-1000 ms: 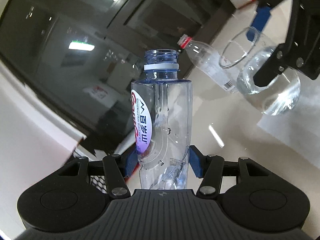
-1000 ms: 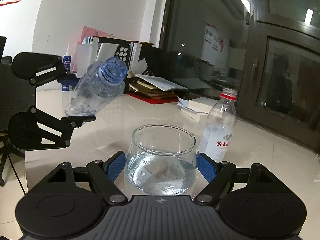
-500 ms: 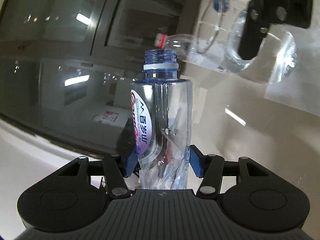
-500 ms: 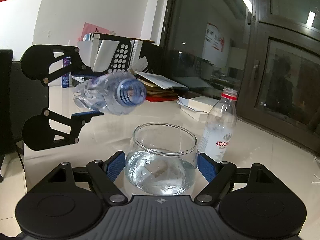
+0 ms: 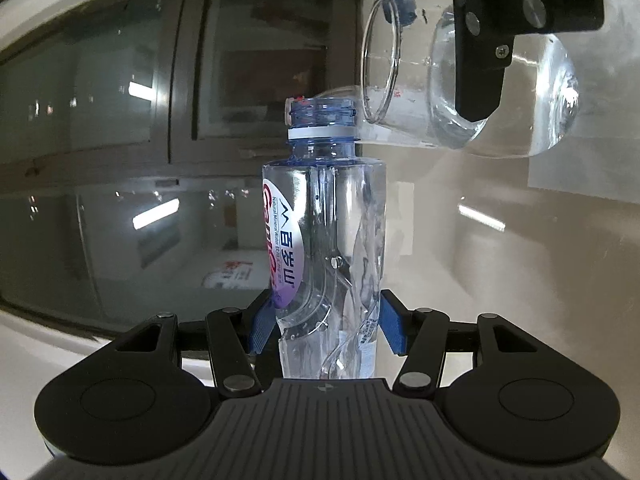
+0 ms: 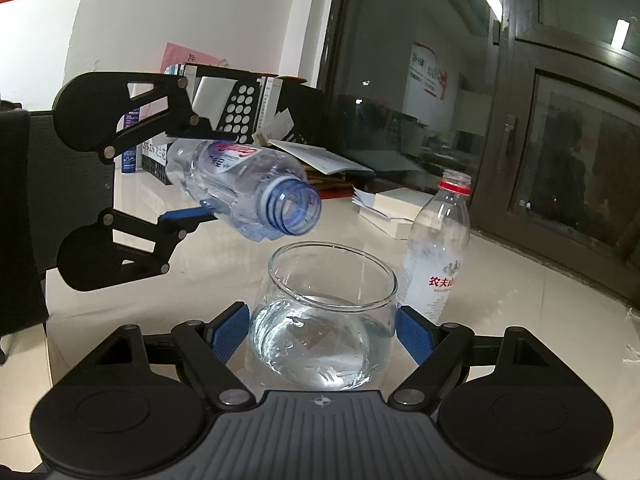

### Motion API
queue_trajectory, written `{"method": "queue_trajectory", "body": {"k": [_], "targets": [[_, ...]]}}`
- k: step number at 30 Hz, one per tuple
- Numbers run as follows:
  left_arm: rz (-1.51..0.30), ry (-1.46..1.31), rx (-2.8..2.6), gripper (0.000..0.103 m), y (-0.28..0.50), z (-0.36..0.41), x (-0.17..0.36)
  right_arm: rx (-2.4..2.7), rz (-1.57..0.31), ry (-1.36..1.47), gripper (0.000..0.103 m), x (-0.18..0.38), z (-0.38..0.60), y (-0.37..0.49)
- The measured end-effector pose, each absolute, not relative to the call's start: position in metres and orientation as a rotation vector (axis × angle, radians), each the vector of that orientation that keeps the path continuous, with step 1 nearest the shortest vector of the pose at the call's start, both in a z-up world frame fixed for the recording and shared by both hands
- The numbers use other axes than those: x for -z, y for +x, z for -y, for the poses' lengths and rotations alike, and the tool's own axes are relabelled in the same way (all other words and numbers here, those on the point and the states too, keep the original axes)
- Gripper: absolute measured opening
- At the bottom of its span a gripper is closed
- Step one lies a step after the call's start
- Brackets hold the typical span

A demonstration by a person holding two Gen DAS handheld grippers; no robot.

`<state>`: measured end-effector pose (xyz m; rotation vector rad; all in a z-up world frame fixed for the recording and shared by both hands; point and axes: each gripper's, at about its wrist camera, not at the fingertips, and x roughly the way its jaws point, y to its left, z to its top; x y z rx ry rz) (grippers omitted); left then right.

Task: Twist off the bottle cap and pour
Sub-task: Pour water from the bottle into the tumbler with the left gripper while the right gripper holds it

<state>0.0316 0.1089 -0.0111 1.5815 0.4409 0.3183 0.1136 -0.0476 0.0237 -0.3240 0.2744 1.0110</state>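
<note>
My left gripper is shut on a clear, uncapped water bottle with a pink and white label. In the right wrist view the bottle is tipped past level, its open mouth just above the rim of a round glass bowl. The bowl holds water and stands on the white table. My right gripper is shut on the bowl's sides. In the left wrist view the bowl lies just past the bottle's mouth. A little water sits in the bottle. No cap is in view.
A second clear bottle with a red neck ring stands uncapped just right of the bowl. Books and papers and a black file rack lie behind on the table. A dark glass wall runs along the right.
My left gripper has tipped the bottle further down and brought its mouth over the bowl's rim. The right gripper and bowl have stayed put.
</note>
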Motion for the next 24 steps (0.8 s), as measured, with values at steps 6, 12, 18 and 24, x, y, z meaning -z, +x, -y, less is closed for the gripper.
{"method": "queue_trajectory", "body": {"k": [6, 12, 18, 24], "targets": [[-0.424, 1.658, -0.320, 0.058, 0.0317, -0.1076, 0.0160, -1.012, -0.275, -0.323, 0.083, -0.0230, 0.0479, 0.1139], [-0.400, 1.742, -0.313, 0.058, 0.0345, -0.1058, 0.0152, -1.013, -0.278, -0.320, 0.083, -0.0234, 0.0475, 0.1156], [-0.388, 1.810, -0.303, 0.058, 0.0397, -0.1068, 0.0135, -1.009, -0.281, -0.312, 0.083, -0.0236, 0.0486, 0.1183], [-0.380, 1.869, -0.294, 0.058, 0.0393, -0.1057, 0.0126, -1.013, -0.279, -0.310, 0.083, -0.0219, 0.0543, 0.1206]]}}
